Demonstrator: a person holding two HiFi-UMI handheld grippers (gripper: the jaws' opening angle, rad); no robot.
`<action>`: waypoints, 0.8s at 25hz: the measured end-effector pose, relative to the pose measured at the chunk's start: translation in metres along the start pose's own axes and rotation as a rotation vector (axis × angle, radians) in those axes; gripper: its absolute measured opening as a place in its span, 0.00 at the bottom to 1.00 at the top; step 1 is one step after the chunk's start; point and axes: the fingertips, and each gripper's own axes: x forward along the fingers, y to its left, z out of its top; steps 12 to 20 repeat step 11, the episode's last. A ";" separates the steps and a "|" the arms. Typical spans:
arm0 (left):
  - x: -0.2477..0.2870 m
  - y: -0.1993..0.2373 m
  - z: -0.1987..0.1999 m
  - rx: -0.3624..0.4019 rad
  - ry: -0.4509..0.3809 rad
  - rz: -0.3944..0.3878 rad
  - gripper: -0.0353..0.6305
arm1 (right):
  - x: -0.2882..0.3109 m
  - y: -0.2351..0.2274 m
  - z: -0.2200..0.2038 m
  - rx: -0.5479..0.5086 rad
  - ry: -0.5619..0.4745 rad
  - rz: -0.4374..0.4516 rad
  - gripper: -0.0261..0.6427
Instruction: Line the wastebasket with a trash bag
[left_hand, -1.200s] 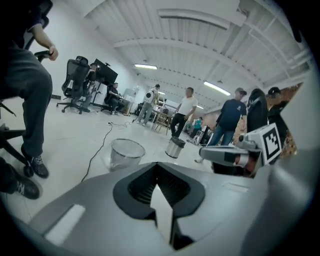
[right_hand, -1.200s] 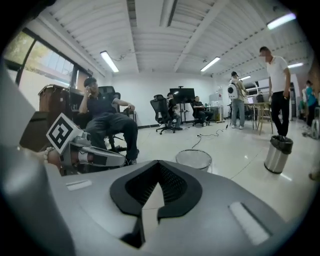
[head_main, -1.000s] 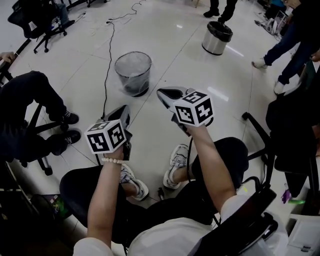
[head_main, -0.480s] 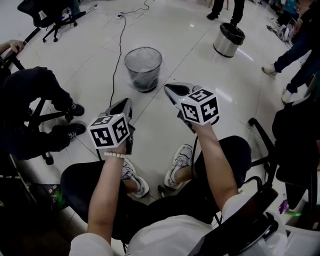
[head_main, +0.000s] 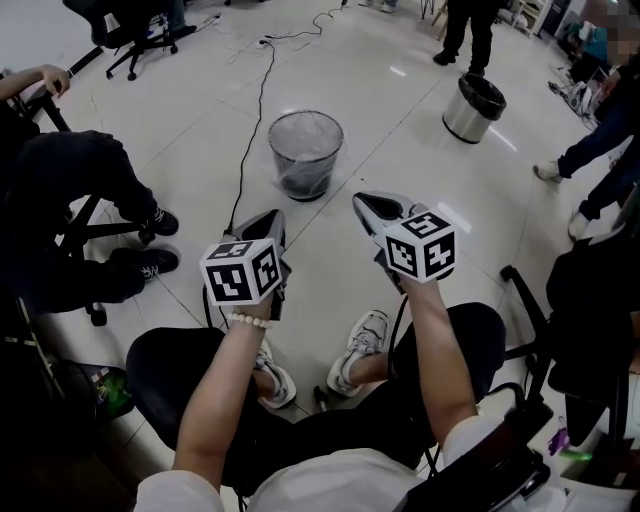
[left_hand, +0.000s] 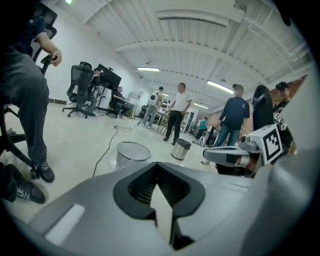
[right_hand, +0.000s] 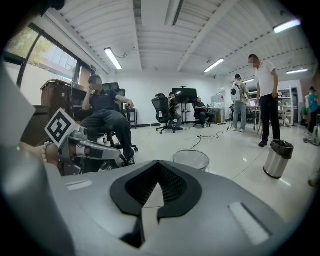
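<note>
2 grippers are held up side by side over the operator's lap: the left gripper (head_main: 266, 220) and the right gripper (head_main: 366, 204), each with its marker cube nearest the camera. In both gripper views the jaws are pressed together with nothing between them (left gripper (left_hand: 159, 169), right gripper (right_hand: 158, 169)).

2 bins stand on the pale tiled floor (head_main: 200, 110). The wire-mesh wastebasket (head_main: 305, 152) is upright, farther out than the grippers and well apart from them, roughly between their 2 lines of aim. 1 steel bin (head_main: 473, 108) stands farther off to the right.

1 black cable (head_main: 252, 120) runs from the far side down past the left of the wastebasket toward the left gripper. 1 seated person in dark clothes (head_main: 70, 190) is at the left, near a black office chair (head_main: 125, 30).

Compared with 1 second ago, both bins sit further right and lower in the head view, as do the grippers; both pairs of jaws remain closed.
</note>
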 end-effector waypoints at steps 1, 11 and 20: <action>0.001 0.000 0.000 -0.002 -0.002 -0.003 0.07 | 0.001 0.000 0.000 0.000 -0.001 0.000 0.04; 0.000 0.001 0.001 -0.037 -0.012 -0.030 0.07 | -0.011 -0.005 -0.004 -0.007 -0.007 -0.026 0.04; 0.000 0.001 0.001 -0.037 -0.012 -0.030 0.07 | -0.011 -0.005 -0.004 -0.007 -0.007 -0.026 0.04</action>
